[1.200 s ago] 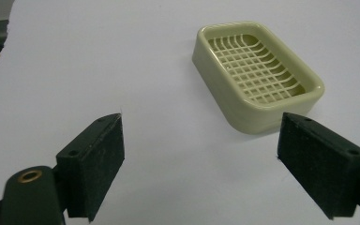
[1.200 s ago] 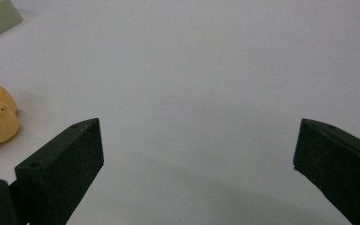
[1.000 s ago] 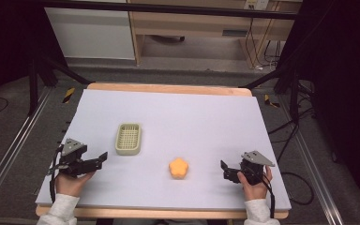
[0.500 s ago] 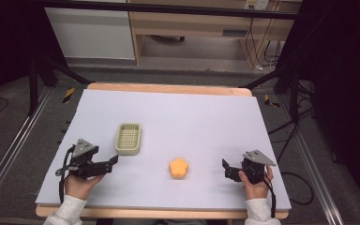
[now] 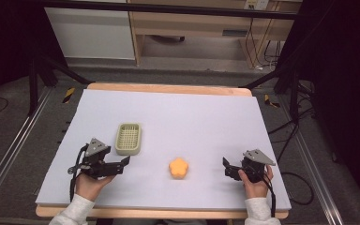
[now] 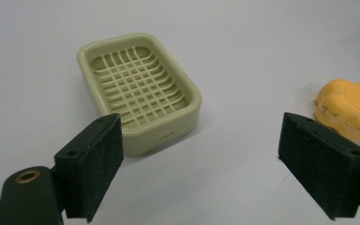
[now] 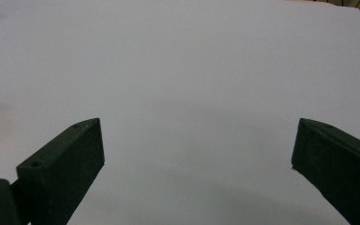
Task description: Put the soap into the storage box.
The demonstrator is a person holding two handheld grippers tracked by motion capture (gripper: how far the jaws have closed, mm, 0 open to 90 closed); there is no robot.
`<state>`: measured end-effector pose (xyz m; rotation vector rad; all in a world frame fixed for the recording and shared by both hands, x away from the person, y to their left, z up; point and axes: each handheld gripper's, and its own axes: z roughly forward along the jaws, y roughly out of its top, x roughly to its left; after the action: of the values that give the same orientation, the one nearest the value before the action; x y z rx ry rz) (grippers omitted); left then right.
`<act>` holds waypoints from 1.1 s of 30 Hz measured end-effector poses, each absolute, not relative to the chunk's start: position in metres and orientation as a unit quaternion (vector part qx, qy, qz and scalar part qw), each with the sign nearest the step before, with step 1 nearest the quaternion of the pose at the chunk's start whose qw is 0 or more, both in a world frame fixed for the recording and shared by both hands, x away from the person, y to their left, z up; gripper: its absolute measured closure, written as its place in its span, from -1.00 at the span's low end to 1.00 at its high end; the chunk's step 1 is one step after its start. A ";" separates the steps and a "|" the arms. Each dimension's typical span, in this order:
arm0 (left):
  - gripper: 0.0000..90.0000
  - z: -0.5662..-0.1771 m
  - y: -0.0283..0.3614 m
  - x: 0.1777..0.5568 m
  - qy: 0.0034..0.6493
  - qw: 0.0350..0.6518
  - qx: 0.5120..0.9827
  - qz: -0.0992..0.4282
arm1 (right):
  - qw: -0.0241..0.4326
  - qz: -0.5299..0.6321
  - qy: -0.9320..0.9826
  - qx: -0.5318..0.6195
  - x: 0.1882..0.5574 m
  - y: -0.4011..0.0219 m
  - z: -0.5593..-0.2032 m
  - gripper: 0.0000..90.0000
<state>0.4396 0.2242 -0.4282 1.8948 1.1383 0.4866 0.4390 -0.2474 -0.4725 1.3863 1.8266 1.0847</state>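
Hovering near the table's (image 5: 192,112) front edge, released: left gripper (image 6: 201,164) facing pale green slotted plastic soap dish (image 6: 138,89) and orange lumpy soap (image 6: 349,105), right gripper (image 7: 197,168) idling over bare surface.

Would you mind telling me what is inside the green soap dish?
The soap dish holds nothing: its slotted grid is bare. The orange soap lies apart on the table. Whatever is beneath the grid is hidden.

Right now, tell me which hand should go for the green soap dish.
Left. The left tongs sit open right beside the soap dish, which lies close ahead in the left gripper view. The right tongs are open too, but beyond the orange piece, facing bare table.
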 end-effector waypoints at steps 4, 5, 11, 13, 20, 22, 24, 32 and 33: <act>-0.69 -0.426 0.214 0.440 0.444 0.421 0.768 0.189 | 0.299 0.408 0.688 0.520 0.439 -0.247 -0.473 -0.93; -0.69 -0.426 0.212 0.440 0.440 0.420 0.772 0.186 | 0.300 0.406 0.690 0.519 0.439 -0.248 -0.473 -0.93; -0.68 -0.429 0.194 0.440 0.423 0.410 0.788 0.177 | 0.297 0.406 0.692 0.517 0.441 -0.247 -0.474 -0.93; -0.67 -0.429 0.189 0.440 0.418 0.411 0.791 0.175 | 0.294 0.407 0.691 0.519 0.441 -0.247 -0.473 -0.93; -0.66 -0.428 0.168 0.443 0.397 0.400 0.808 0.172 | 0.294 0.406 0.692 0.519 0.442 -0.246 -0.474 -0.93; -0.66 -0.428 0.162 0.443 0.390 0.399 0.812 0.168 | 0.294 0.405 0.693 0.519 0.442 -0.246 -0.474 -0.93; -0.66 -0.427 0.158 0.443 0.387 0.400 0.814 0.166 | 0.293 0.407 0.692 0.520 0.441 -0.246 -0.474 -0.92; -0.66 -0.429 0.140 0.442 0.370 0.399 0.824 0.158 | 0.291 0.406 0.693 0.520 0.441 -0.245 -0.475 -0.92; -0.66 -0.430 0.138 0.442 0.369 0.398 0.825 0.158 | 0.291 0.406 0.693 0.519 0.441 -0.245 -0.475 -0.92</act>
<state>0.4423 0.1378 -0.4296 2.0887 0.9333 0.3996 0.4415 -0.2453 -0.4749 1.3852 1.8486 1.0828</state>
